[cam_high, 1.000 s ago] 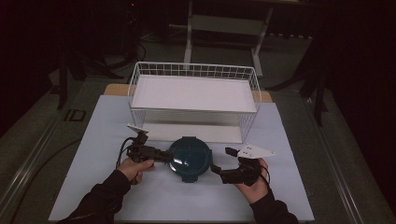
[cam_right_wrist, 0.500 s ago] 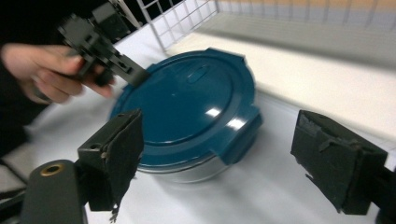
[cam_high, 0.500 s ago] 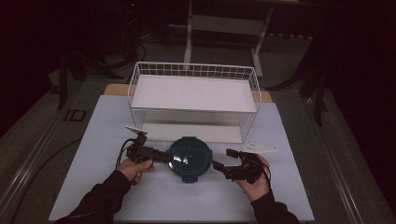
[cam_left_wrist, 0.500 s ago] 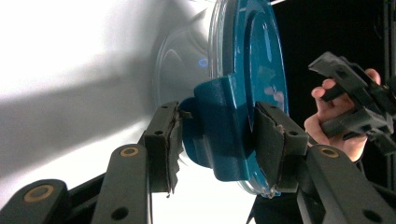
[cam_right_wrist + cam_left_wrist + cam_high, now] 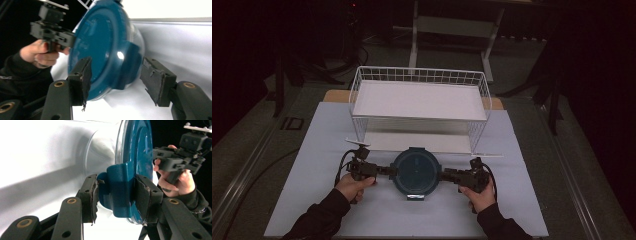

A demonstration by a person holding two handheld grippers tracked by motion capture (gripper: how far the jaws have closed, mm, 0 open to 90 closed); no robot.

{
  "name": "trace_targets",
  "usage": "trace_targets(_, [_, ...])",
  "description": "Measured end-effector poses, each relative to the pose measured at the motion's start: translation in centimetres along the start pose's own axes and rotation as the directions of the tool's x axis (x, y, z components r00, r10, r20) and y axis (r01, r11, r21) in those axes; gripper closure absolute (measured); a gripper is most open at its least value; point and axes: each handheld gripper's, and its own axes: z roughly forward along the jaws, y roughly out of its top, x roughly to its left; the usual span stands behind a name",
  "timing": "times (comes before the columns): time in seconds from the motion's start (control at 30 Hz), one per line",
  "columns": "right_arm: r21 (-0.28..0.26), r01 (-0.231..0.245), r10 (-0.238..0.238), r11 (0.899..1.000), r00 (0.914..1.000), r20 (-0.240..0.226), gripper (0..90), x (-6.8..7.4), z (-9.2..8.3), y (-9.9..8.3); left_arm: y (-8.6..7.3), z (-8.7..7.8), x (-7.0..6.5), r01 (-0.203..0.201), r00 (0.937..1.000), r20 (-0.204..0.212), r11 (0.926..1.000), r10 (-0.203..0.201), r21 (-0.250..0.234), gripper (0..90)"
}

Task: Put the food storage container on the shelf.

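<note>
High view: lying flat on the pale tabletop (image 5: pixel 312 150), just in front of the white wire basket (image 5: pixel 419 95), a round container with a teal lid (image 5: pixel 416 172). Coming in from the bottom edge, two dark-sleeved forearms. Reaching the container's left side, the left claw (image 5: pixel 388 171); reaching its right side, the right claw (image 5: pixel 444 175). Standing empty behind them, the basket, on its wire legs.

Left gripper view: gripping a teal latch tab (image 5: pixel 117 192) on the rim of the container (image 5: pixel 136 147), the left claw (image 5: pixel 116 195), both worn black pads pressing against the tab's two faces. Showing beneath the lid, the clear body of the container against the white surface. Appearing farther off at the upper right, the other hand (image 5: pixel 178 180) holding its own gripper at the far rim.

Right gripper view: straddling the latch tab (image 5: pixel 131 63) on this side of the lid (image 5: pixel 102 45), the right claw (image 5: pixel 115 80), its jaws having just been closing yet standing apart, gaps showing between each pad and the container. Holding at the far edge, upper left, the other hand (image 5: pixel 40 56) with its gripper.
</note>
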Motion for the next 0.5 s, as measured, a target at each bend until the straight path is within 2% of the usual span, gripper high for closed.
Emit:
trace_targets(0.13, [0.019, -0.024, 0.024, 1.0, 0.9994, -0.023, 43.0, -0.5, 0.3, -0.1, -0.2, -0.1, -0.1, -0.02, 0.9998, 0.004, 0.9998, 0.02, -0.001, 56.8])
trace_targets(0.23, [0.037, -0.046, 0.047, 0.998, 0.9976, -0.051, 47.9, -0.7, 0.6, -0.2, -0.3, -0.1, -0.2, -0.029, 0.9996, 0.004, 0.9996, 0.029, -0.006, 56.9])
trace_targets(0.37, [0.048, -0.04, 0.043, 0.998, 0.9979, -0.048, 53.0, -0.8, 0.7, -0.2, -0.5, -0.2, -0.3, -0.041, 0.9992, 0.005, 0.9991, 0.041, -0.007, 57.2])
trace_targets(0.4, [0.05, -0.051, 0.054, 0.997, 0.9966, -0.062, 53.5, -0.9, 0.7, -0.2, -0.5, -0.2, -0.3, -0.042, 0.9991, 0.007, 0.9991, 0.042, -0.008, 57.3])
trace_targets(0.5, [0.066, -0.064, 0.068, 0.996, 0.995, -0.073, 53.6, -1.0, 0.8, -0.2, -0.6, -0.2, -0.6, -0.074, 0.9972, 0.006, 0.9972, 0.074, -0.008, 57.5])
